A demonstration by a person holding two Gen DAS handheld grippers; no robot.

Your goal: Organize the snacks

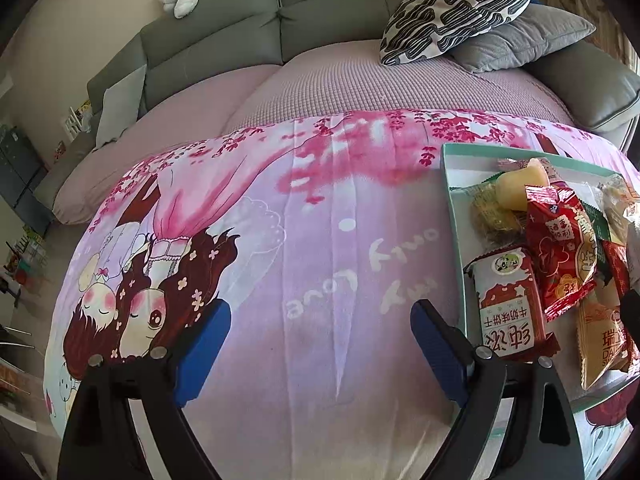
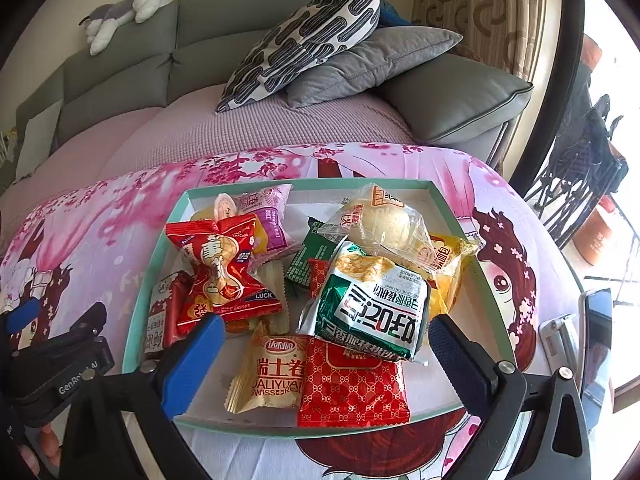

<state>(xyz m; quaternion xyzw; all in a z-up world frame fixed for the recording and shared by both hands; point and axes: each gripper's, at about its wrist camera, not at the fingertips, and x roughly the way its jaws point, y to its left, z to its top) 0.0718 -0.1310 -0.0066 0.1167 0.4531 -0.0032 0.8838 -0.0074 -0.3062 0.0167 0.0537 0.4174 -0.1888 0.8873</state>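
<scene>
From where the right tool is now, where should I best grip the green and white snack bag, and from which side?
Probably by its near crimped edge, coming from above and in front. The green and white snack bag lies tilted on top of the pile in the tray, its puffy middle wide, its sealed edge thin and overhanging the red patterned packet. The right tool is open just before it.

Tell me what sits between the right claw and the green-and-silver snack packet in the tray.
Nothing visible does. The open right claw hangs just above the mint-rimmed tray, and the green-and-silver snack packet lies on top of the pile, overlapping the red patterned packet.
</scene>
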